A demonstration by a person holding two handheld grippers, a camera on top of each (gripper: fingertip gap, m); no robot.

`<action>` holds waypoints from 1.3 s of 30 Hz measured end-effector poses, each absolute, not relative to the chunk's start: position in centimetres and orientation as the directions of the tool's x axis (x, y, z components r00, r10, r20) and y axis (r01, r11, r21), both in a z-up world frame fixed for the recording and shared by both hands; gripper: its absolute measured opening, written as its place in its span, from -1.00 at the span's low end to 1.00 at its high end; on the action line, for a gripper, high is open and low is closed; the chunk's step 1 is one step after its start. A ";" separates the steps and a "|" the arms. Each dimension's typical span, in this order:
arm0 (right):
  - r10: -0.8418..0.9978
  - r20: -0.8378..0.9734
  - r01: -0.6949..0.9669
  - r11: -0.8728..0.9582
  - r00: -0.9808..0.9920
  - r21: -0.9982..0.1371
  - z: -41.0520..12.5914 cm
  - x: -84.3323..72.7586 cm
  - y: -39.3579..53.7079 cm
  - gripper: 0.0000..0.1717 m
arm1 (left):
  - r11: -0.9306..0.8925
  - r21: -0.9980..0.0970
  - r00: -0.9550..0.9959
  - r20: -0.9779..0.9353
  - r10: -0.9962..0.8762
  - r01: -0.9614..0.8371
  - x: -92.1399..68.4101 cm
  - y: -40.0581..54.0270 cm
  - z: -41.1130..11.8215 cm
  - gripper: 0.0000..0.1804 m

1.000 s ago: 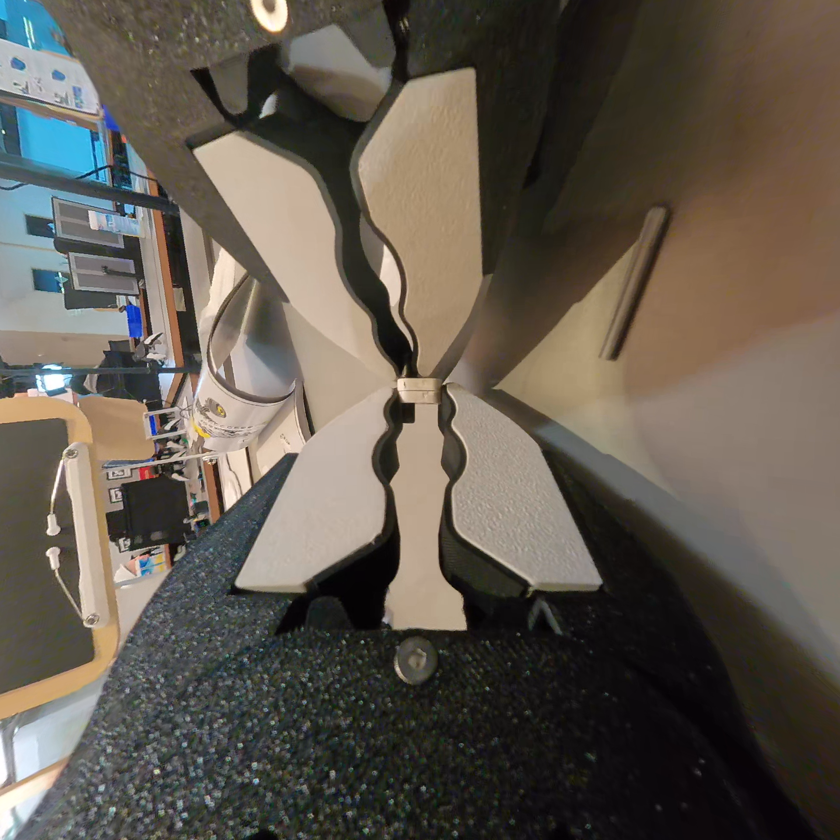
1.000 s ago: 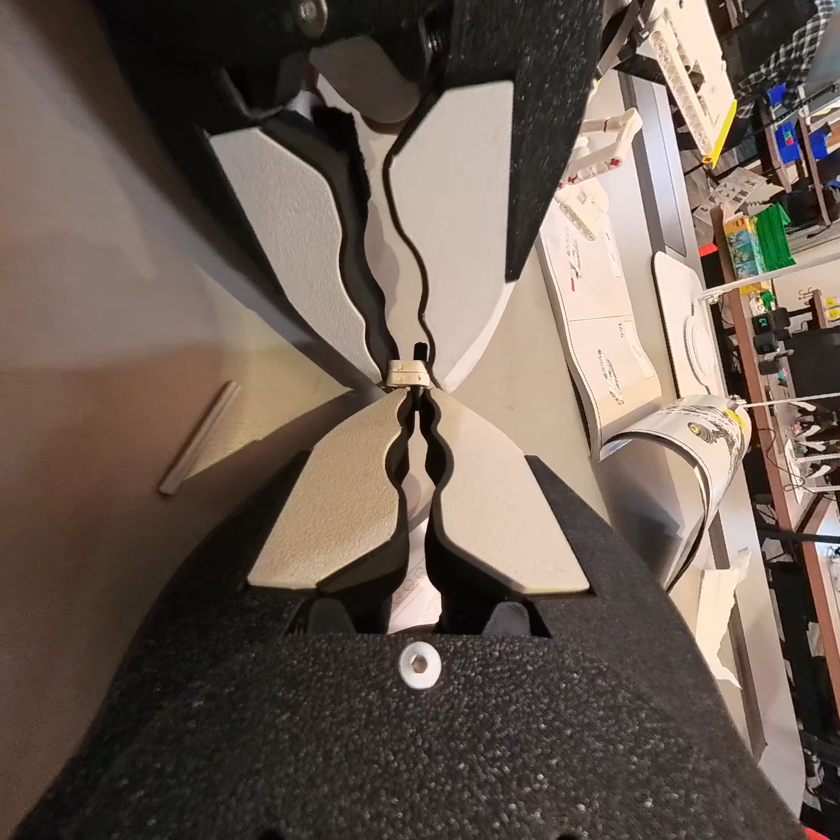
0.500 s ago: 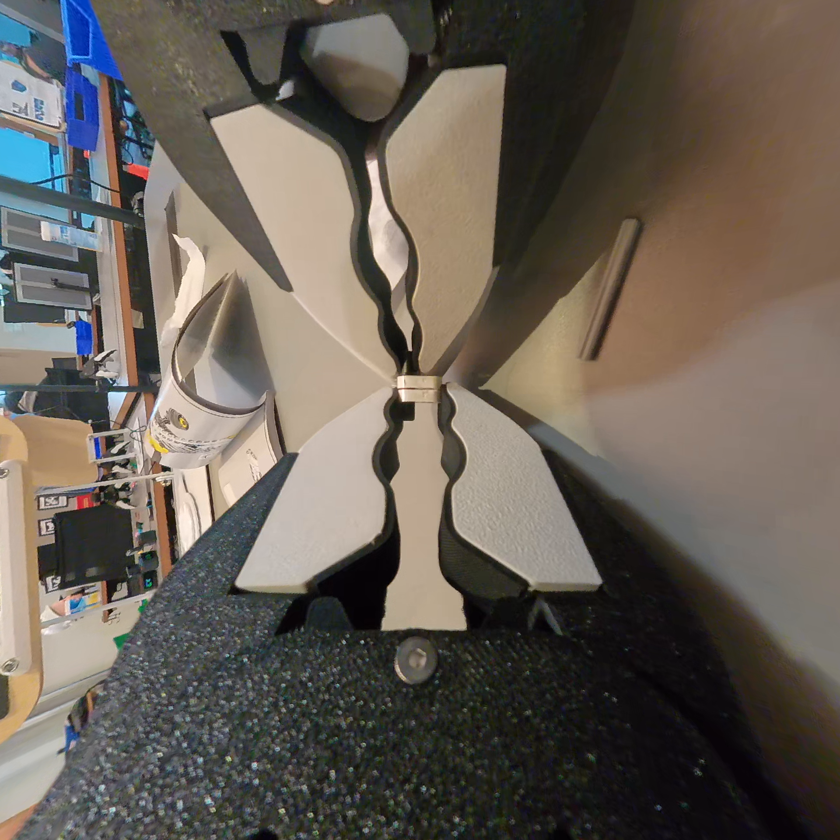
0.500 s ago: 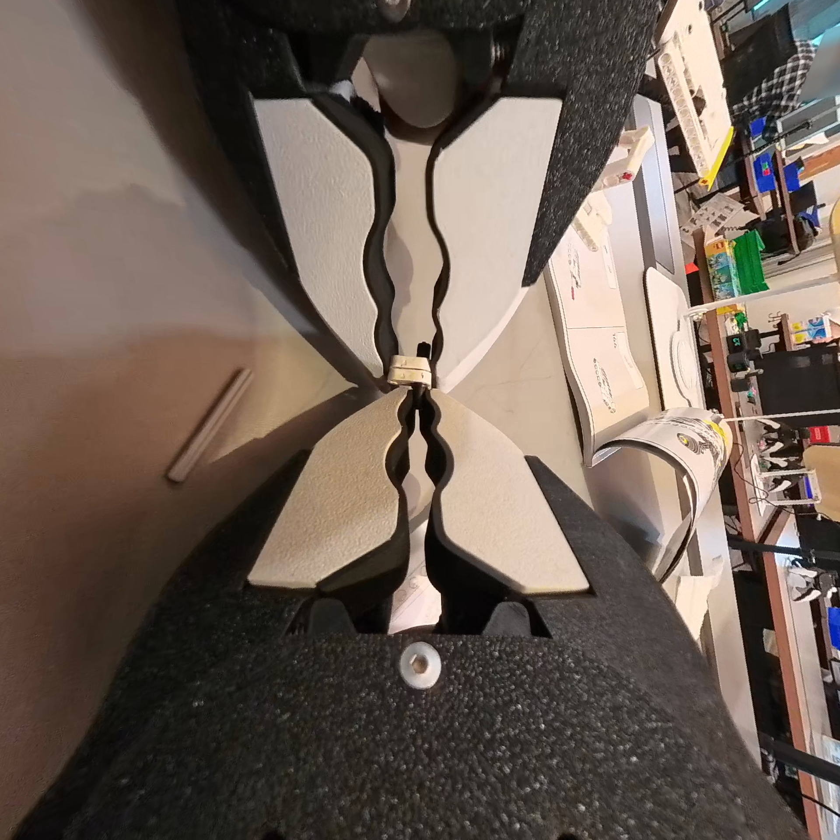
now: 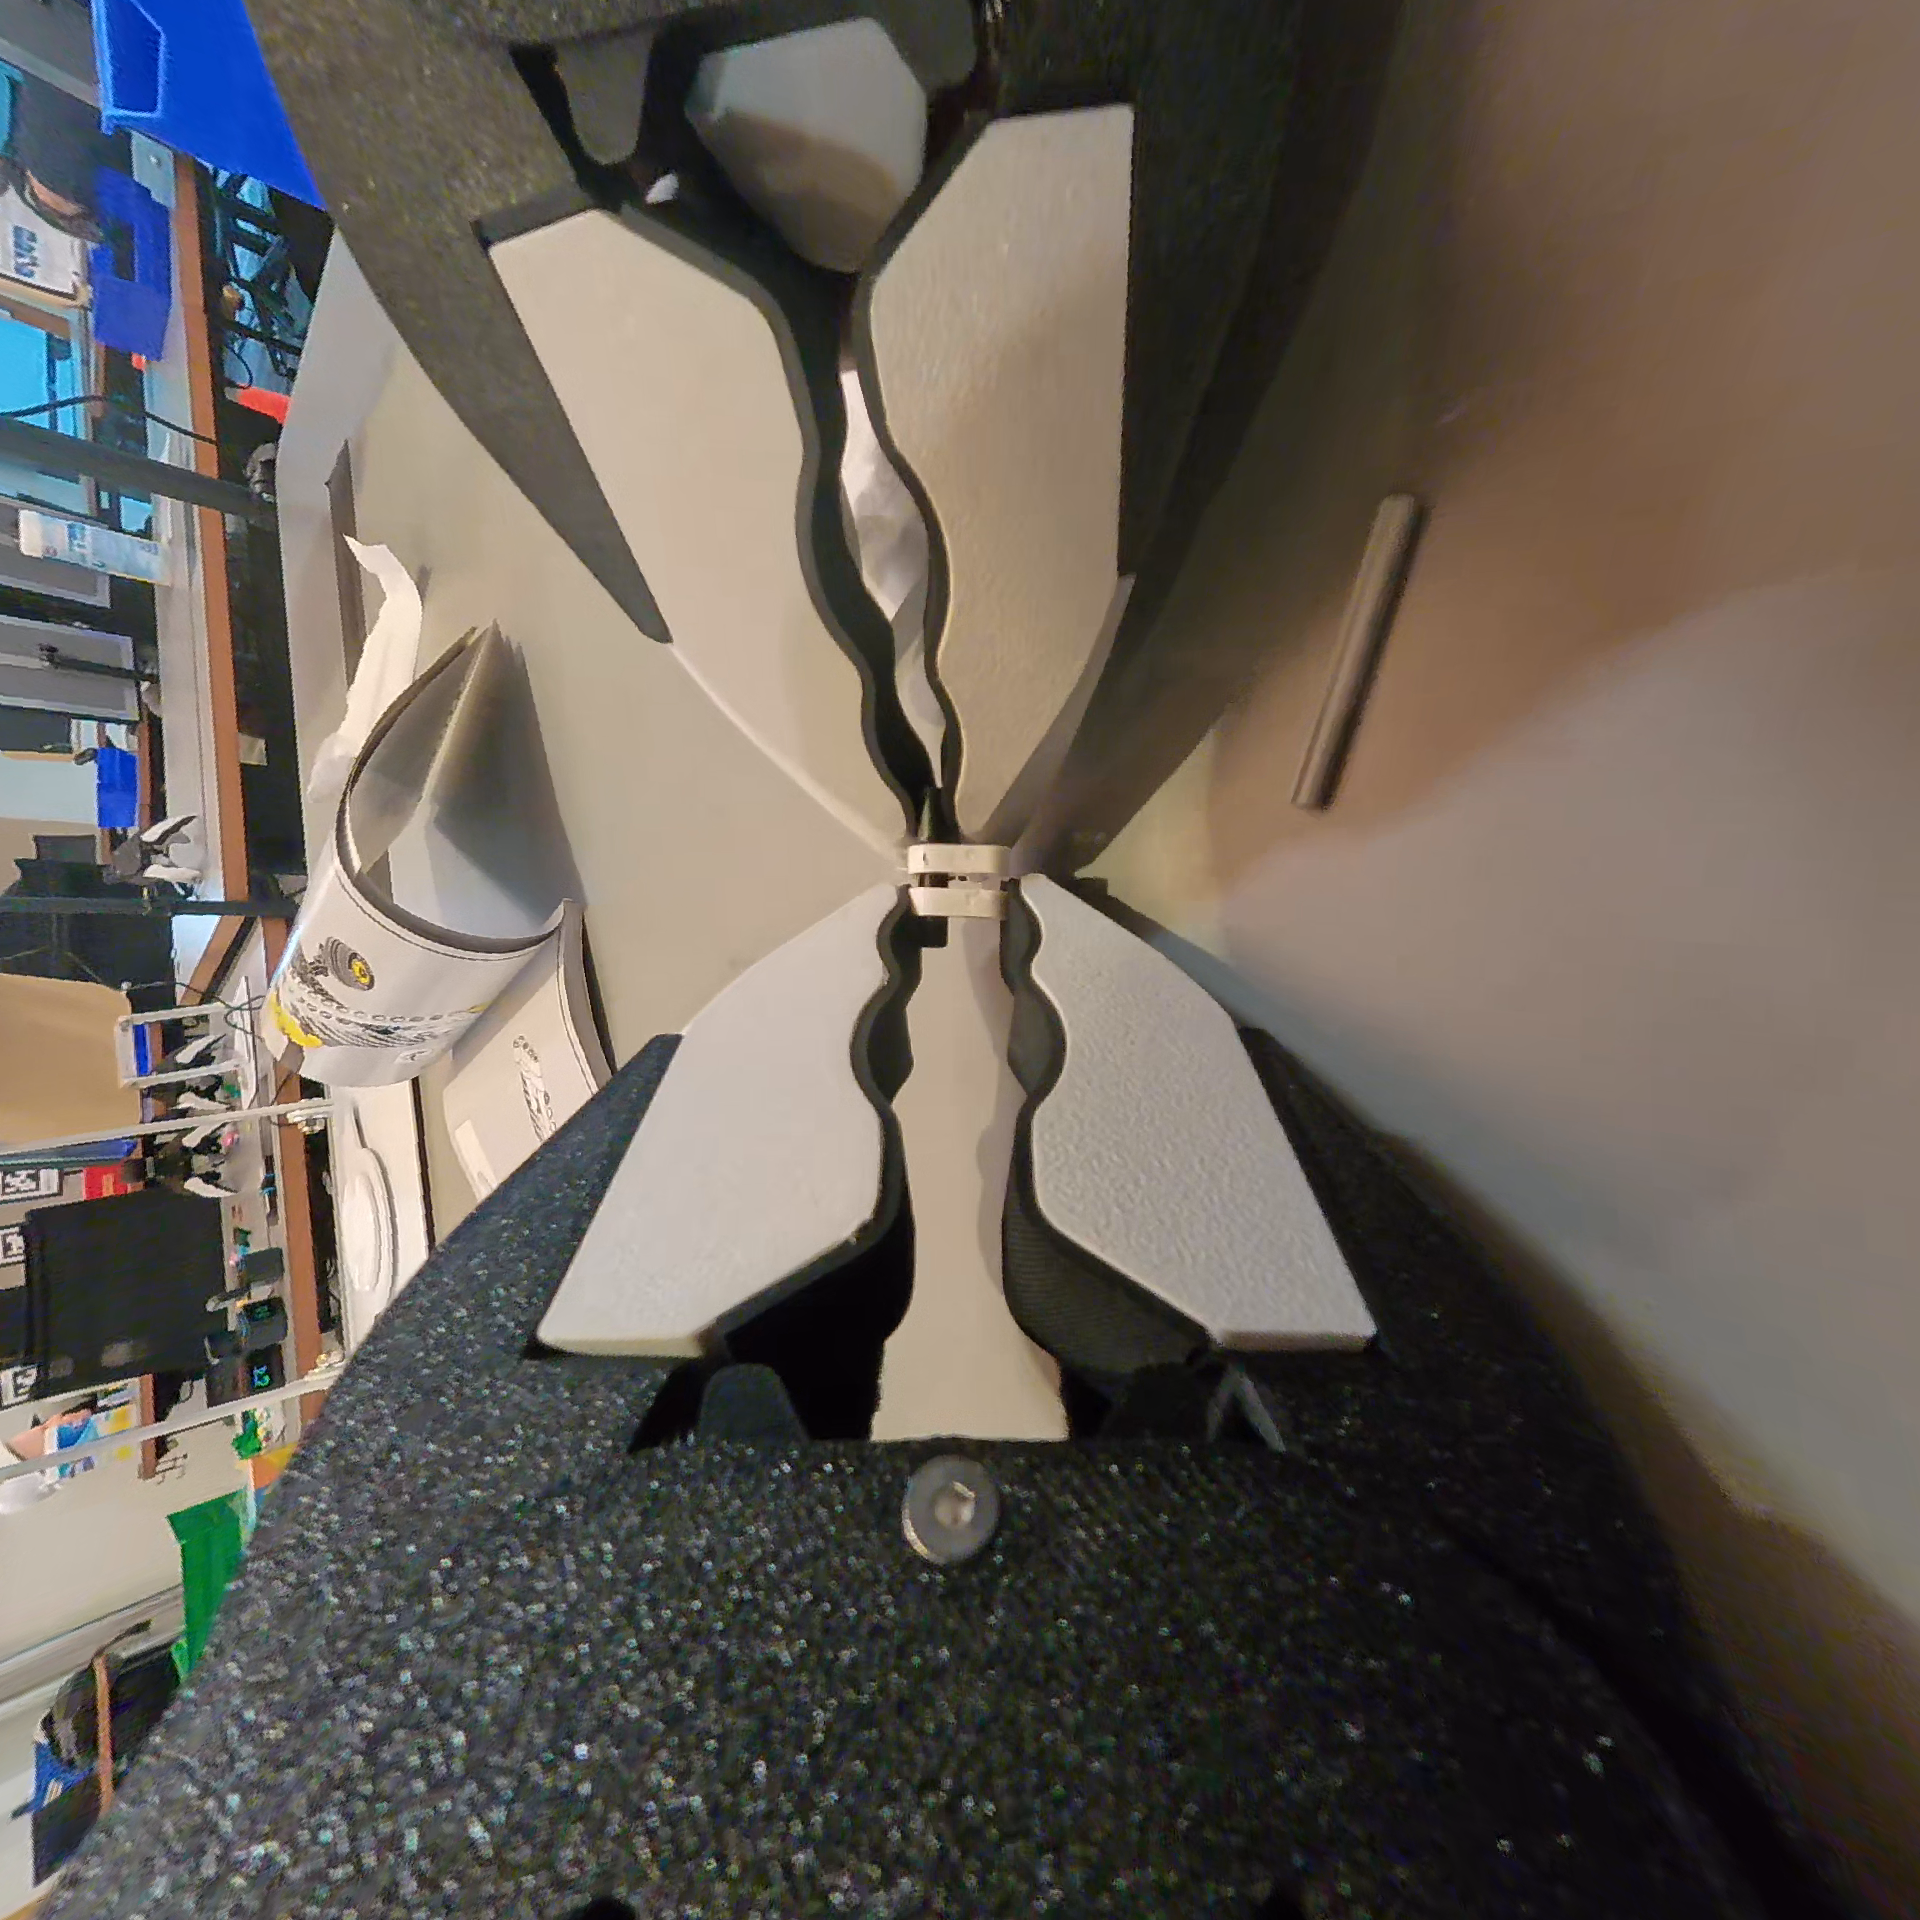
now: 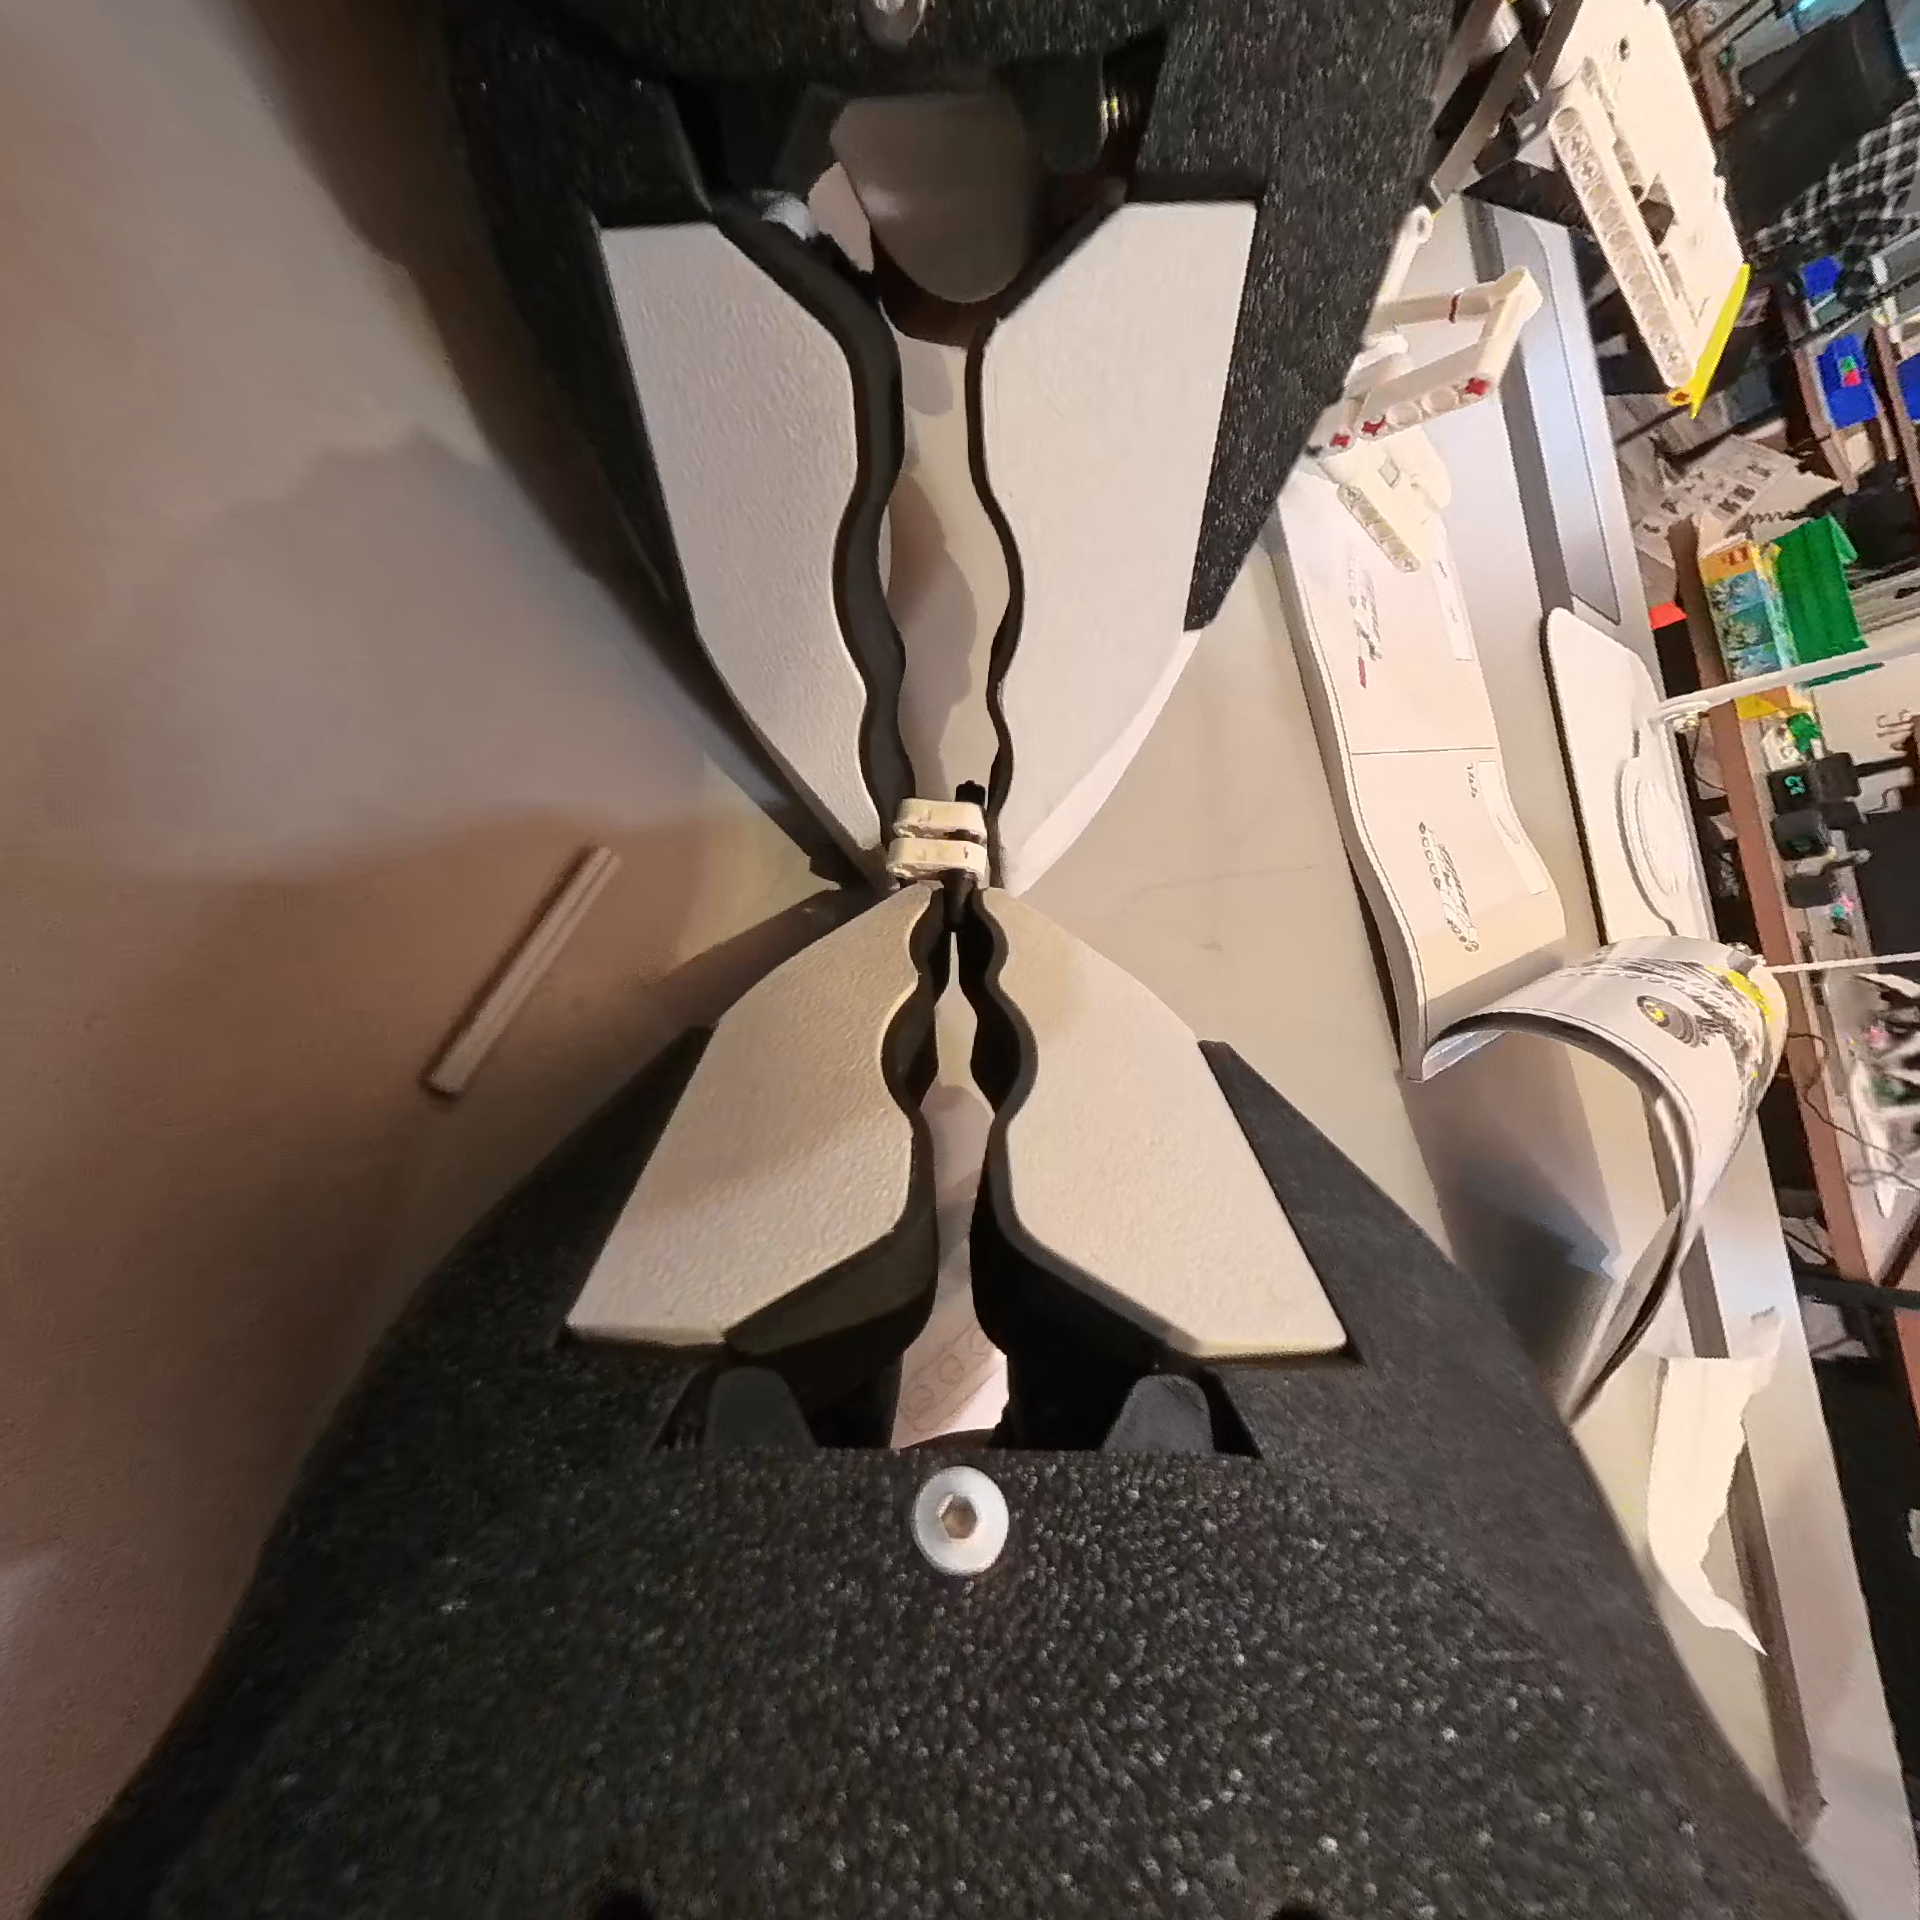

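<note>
Meeting tip to tip: left gripper (image 5: 956,914) part-open, pads clamped on small white piece (image 5: 956,902). Right gripper (image 6: 956,904) nearly closed, pinching black pin (image 6: 958,896) that carries second white piece (image 6: 935,854). Pieces face to face, slim gap between, apparently held so for alignment. Grey rod (image 5: 1351,655) lies right of left gripper.

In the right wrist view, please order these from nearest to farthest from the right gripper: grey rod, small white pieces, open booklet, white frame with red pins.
1. Small white pieces, right at the tips of the right gripper.
2. Grey rod on the left and open booklet on the right: too close to call.
3. White frame with red pins, far upper right.
</note>
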State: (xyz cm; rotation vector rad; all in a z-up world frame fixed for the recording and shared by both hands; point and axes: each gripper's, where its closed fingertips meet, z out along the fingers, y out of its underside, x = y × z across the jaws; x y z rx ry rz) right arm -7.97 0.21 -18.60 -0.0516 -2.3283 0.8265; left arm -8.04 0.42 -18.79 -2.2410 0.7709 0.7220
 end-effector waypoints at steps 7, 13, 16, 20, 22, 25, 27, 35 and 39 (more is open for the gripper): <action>0.253 0.544 -0.164 0.780 -0.800 -0.604 -18.5 -7.7 0.1 -0.97 | -0.602 -0.426 0.695 -0.642 -0.324 -0.675 -7.8 0.3 -18.7 -0.81; 0.260 0.512 -0.146 0.769 -0.818 -0.623 -18.5 -7.5 0.1 -0.98 | -0.593 -0.452 0.711 -0.625 -0.322 -0.666 -7.6 0.2 -18.8 -0.81; 0.263 0.490 -0.135 0.759 -0.831 -0.637 -18.5 -7.3 0.1 -0.98 | -0.586 -0.451 0.706 -0.628 -0.327 -0.673 -7.5 0.2 -18.7 -0.81; 0.261 0.454 -0.120 0.747 -0.852 -0.654 -18.5 -7.0 0.1 -0.98 | -0.576 -0.465 0.711 -0.621 -0.329 -0.672 -7.3 0.2 -18.7 -0.82; 0.257 0.445 -0.118 0.745 -0.858 -0.657 -18.6 -6.9 0.1 -0.98 | -0.569 -0.480 0.720 -0.611 -0.329 -0.667 -7.2 0.2 -18.7 -0.82; 0.254 0.427 -0.111 0.740 -0.868 -0.664 -18.6 -6.8 0.2 -0.98 | -0.564 -0.490 0.725 -0.604 -0.330 -0.665 -7.1 0.2 -18.7 -0.82; 0.249 0.416 -0.108 0.737 -0.874 -0.667 -18.6 -6.7 0.2 -0.98 | -0.561 -0.498 0.730 -0.599 -0.329 -0.661 -7.0 0.2 -18.7 -0.82; 0.230 0.365 -0.092 0.724 -0.902 -0.684 -18.7 -6.2 0.3 -0.98 | -0.541 -0.530 0.745 -0.579 -0.333 -0.653 -6.6 0.3 -18.8 -0.82; 0.255 0.337 -0.050 0.726 -0.907 -0.686 -18.8 -6.5 1.3 -0.99 | -0.588 -0.487 0.737 -0.597 -0.316 -0.646 -7.9 -0.6 -19.0 -0.82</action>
